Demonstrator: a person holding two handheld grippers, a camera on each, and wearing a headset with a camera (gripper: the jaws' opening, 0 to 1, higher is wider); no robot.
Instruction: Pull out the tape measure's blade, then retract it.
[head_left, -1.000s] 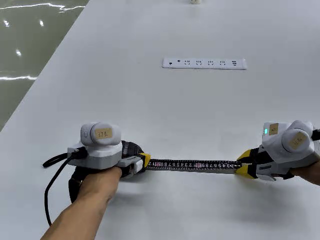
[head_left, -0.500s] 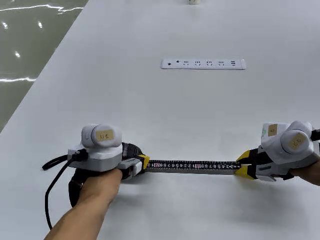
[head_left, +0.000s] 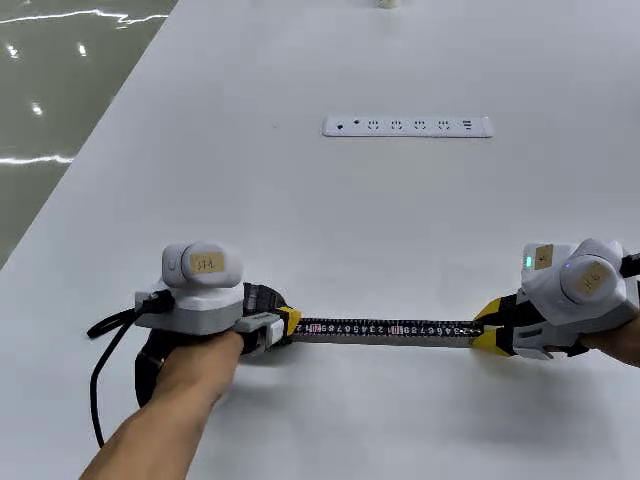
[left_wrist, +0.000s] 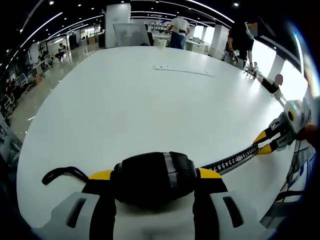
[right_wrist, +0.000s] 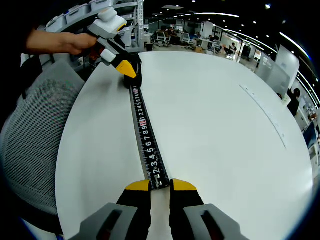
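Note:
A black tape measure case sits clamped between the yellow-tipped jaws of my left gripper, low on the white table at the left. Its dark numbered blade runs flat to the right across the table. My right gripper is shut on the blade's end. In the right gripper view the blade stretches away from my right gripper to the case held by the other gripper.
A white power strip lies farther back on the table. A black cable trails from the left gripper toward the near edge. The table's left edge drops to a glossy floor. A grey mesh chair stands beside the table.
Almost nothing has moved. Both grippers keep their grip and the blade stays at about the same length, with only slight hand wobble.

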